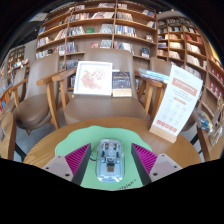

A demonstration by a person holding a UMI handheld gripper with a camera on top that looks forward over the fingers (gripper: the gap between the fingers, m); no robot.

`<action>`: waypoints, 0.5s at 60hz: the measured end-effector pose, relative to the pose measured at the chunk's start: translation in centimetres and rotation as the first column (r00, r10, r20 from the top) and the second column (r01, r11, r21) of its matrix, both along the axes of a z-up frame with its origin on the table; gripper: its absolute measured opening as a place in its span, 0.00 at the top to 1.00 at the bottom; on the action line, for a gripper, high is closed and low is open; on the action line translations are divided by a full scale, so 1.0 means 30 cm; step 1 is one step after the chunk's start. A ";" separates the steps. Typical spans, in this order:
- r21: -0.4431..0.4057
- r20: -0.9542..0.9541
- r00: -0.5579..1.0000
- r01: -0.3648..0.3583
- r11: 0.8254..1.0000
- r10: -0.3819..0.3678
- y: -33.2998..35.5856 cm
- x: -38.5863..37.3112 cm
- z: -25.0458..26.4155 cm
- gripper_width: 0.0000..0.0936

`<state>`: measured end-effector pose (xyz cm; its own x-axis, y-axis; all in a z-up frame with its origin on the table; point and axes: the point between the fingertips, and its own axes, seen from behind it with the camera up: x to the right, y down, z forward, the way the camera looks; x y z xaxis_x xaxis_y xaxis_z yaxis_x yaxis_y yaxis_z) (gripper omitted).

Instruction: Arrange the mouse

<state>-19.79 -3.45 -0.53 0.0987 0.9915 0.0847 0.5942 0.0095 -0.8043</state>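
A clear-shelled computer mouse [110,160] lies on a green mouse mat [86,142] on a round wooden table [176,150]. My gripper [110,162] is open, with the mouse standing between its two fingers. A narrow strip of green mat shows on each side, between the mouse and the magenta pads [78,160]. The mouse's near end is hidden low down by the gripper body.
Beyond the round table stands a second wooden table [100,100] with a propped picture board [93,77] and wooden chairs [57,88] around it. A tall white and orange sign [178,102] stands at the right. Bookshelves [100,25] fill the back wall.
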 end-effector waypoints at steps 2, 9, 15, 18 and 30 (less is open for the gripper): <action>0.024 -0.005 1.000 0.003 1.000 -0.002 0.008 0.007 0.013 0.10; 0.057 -0.034 0.999 0.018 0.998 -0.016 0.018 0.068 0.092 0.09; 0.050 -0.070 0.997 0.024 0.998 -0.020 0.007 0.184 0.211 0.09; 0.033 -0.086 0.996 0.032 0.999 -0.029 0.003 0.268 0.281 0.09; -0.032 -0.124 0.992 0.016 0.999 -0.020 -0.037 0.701 0.481 0.08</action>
<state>1.25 -4.57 13.89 0.1241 0.9915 0.0401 0.4896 -0.0261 -0.8715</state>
